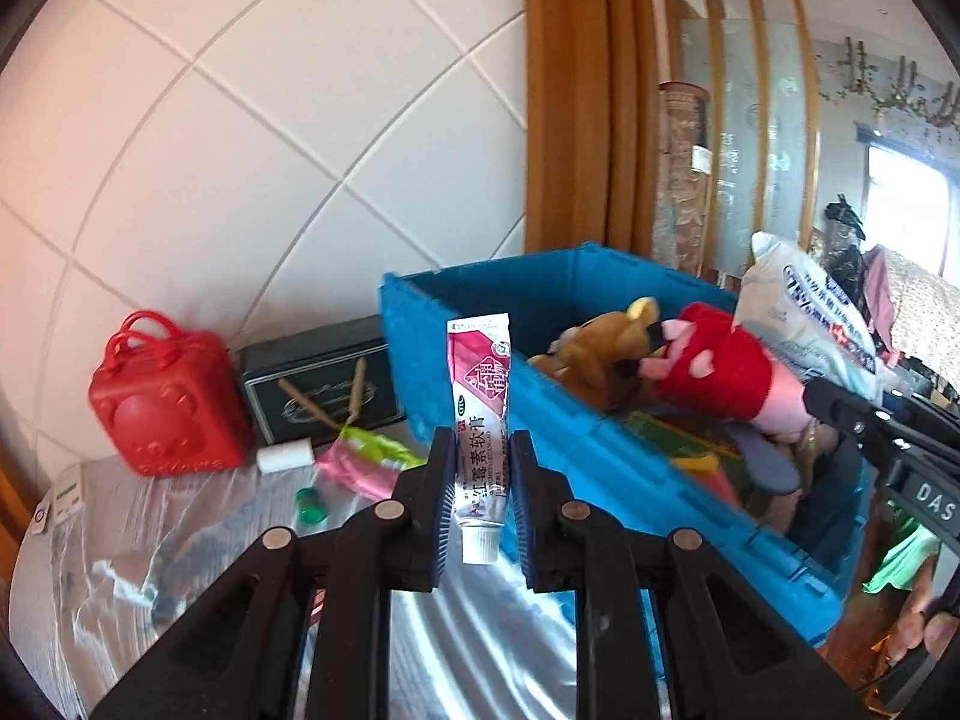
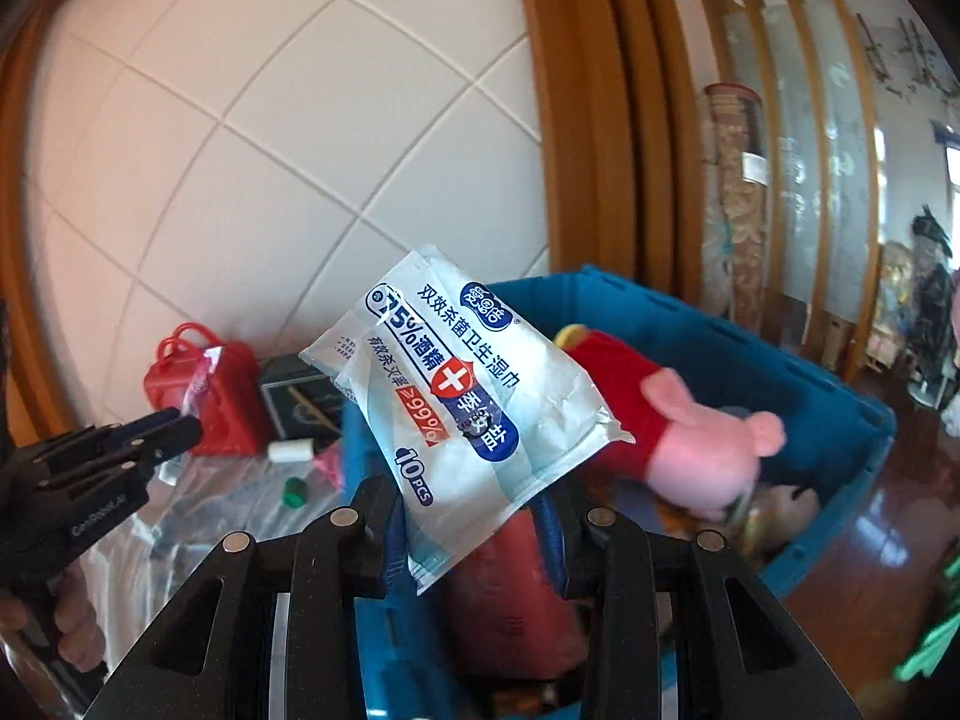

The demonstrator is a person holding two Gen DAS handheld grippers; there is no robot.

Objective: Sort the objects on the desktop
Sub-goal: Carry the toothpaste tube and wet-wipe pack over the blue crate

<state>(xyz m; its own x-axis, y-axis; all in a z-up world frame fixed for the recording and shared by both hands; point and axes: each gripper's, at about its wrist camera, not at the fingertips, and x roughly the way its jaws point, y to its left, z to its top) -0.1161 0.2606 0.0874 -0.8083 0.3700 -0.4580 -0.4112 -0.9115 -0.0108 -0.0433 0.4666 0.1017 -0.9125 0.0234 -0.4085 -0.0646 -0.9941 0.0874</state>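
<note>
The wipes pack [image 2: 462, 414] reads "75%酒精", "双效杀菌卫生湿巾", "有效杀灭率 ≥99%" and "10 PCS", with a white cross on a red shield. The tube [image 1: 480, 426] carries "红霉素软膏" running lengthwise. The right gripper [image 1: 852, 408], seen from the left wrist, shows the letters "DAS".

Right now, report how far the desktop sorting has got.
Done: the plush toys already lie in the blue crate. In hand: the left gripper holds an ointment tube, and the right gripper holds a wet wipes pack over the crate. Left on the table: red bag, dark tin, white roll, pink-green packet and green cap.
</note>
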